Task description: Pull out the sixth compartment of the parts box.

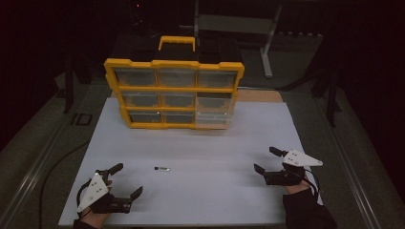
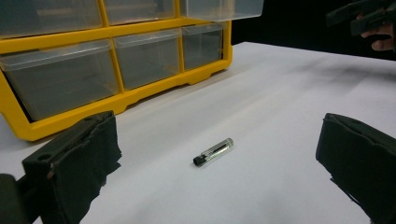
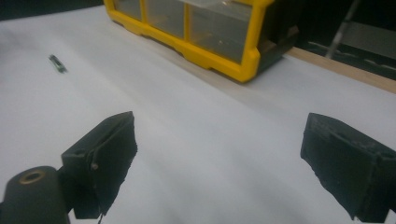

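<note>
A small clear vial with a black cap (image 1: 162,168) (image 2: 213,152) (image 3: 58,64) lies on its side on the white tabletop (image 1: 191,157), left of centre. My left gripper (image 1: 126,179) (image 2: 219,163) sits at the near left, open, jaws wide apart, with the vial lying a short way ahead between them. My right gripper (image 1: 265,160) (image 3: 219,163) rests at the near right, also open and holding nothing. A yellow organiser (image 1: 174,93) (image 2: 116,60) (image 3: 201,32) with clear drawers stands upright at the back of the white surface.
The organiser's lower right drawer (image 1: 213,112) sticks out a little. A wooden strip (image 1: 260,96) (image 3: 345,70) runs behind the white top. A metal stand (image 1: 267,43) rises in the dark background. The person's other hand and gripper (image 2: 369,23) appear far off in the left gripper view.
</note>
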Available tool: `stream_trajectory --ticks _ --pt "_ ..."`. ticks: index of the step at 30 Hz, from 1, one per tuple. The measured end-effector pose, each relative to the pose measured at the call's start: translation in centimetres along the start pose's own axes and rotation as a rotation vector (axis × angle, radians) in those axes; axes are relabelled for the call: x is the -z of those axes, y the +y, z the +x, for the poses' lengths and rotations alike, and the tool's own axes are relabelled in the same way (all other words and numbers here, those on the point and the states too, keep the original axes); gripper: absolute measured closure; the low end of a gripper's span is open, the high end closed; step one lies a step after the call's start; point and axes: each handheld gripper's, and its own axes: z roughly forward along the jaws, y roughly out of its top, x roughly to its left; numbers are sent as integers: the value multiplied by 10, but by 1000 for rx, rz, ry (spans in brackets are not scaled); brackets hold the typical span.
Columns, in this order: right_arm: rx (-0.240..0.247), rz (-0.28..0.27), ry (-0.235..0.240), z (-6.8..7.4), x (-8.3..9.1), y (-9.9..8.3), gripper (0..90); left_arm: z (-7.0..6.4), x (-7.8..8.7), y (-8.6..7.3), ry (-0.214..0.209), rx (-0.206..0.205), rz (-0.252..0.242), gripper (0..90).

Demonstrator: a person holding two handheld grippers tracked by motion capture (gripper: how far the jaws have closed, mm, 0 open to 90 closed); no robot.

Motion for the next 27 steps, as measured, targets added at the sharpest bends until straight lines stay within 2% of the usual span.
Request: stream_trajectory --ticks 7,10,14,20,25,27 --pt "-28 -19 -19 -3 10 -7 105 0 0 0 0 0 1 0" --pt "-37 -38 -45 -3 14 -11 105 0 0 0 0 1 1 0" --pt "-44 -45 -42 -1 11 -18 105 0 0 0 0 2 1 0" --pt "-35 -47 -46 2 4 -18 105 1 -1 -1 1 1 6 1" --pt "-18 -20 -42 5 -1 -19 105 1 -1 -1 -1 0 7 0" --pt "-20 -25 -39 5 -1 -19 105 1 -1 -1 -1 2 8 0"
